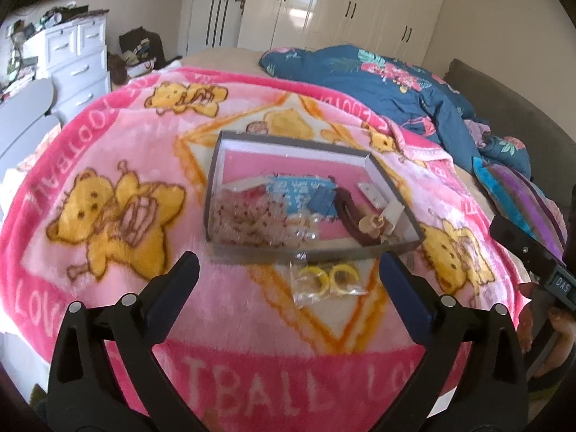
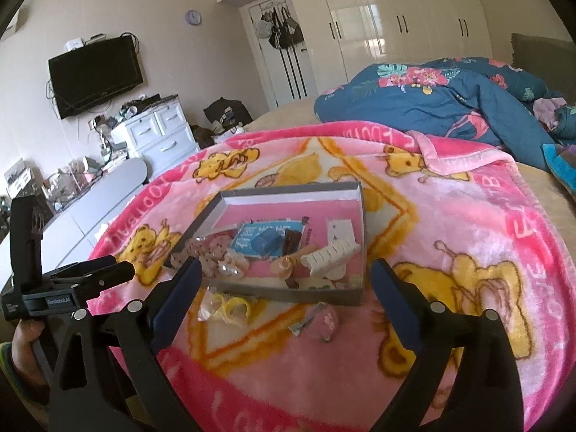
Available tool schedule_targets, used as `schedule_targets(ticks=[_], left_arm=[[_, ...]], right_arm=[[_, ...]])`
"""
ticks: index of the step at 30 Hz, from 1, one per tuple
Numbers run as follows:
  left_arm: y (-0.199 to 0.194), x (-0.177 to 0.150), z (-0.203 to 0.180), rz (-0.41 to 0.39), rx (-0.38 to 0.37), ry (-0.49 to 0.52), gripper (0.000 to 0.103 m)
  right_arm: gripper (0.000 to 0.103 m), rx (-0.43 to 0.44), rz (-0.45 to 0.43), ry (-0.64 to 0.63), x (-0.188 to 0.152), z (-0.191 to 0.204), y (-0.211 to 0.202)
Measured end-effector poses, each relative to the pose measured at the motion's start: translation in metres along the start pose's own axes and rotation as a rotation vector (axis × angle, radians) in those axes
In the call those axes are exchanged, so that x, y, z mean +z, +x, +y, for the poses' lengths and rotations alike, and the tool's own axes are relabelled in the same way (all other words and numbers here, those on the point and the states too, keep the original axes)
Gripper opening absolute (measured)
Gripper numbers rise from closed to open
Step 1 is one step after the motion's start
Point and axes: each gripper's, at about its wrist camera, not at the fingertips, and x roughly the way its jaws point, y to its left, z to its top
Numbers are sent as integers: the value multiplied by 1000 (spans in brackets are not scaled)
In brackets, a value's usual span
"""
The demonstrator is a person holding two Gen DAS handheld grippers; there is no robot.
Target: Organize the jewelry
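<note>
A shallow grey box (image 1: 313, 250) with a pink floor lies on the pink bear blanket. It holds clear bags of beads (image 1: 244, 216), a blue card (image 1: 302, 189), a brown strap and a white claw clip (image 2: 329, 255). A clear bag with yellow hoop earrings (image 1: 329, 277) lies on the blanket just in front of the box. To the right of it lies a small pink packet (image 2: 320, 322). My left gripper (image 1: 288, 262) is open over the blanket, with the earring bag between and beyond its tips. My right gripper (image 2: 287, 268) is open too, facing the box (image 2: 288, 295), nothing held.
A crumpled blue floral duvet (image 1: 396, 79) lies on the bed behind the blanket. White drawers (image 2: 162, 136), a wall television (image 2: 95, 73) and a low grey cabinet stand to the left. White wardrobes (image 2: 396, 18) line the back wall.
</note>
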Motion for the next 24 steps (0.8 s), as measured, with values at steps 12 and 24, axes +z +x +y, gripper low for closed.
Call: schedule_targets(ticks=[12,24], left_arm=[[35,-30,0,120,17,19,93],[78,-45,-9,220,-17,15,93]], right_arm=[[94,-11,139,7,-34,-13,30],[76,13,267,63,-59,-34,93]])
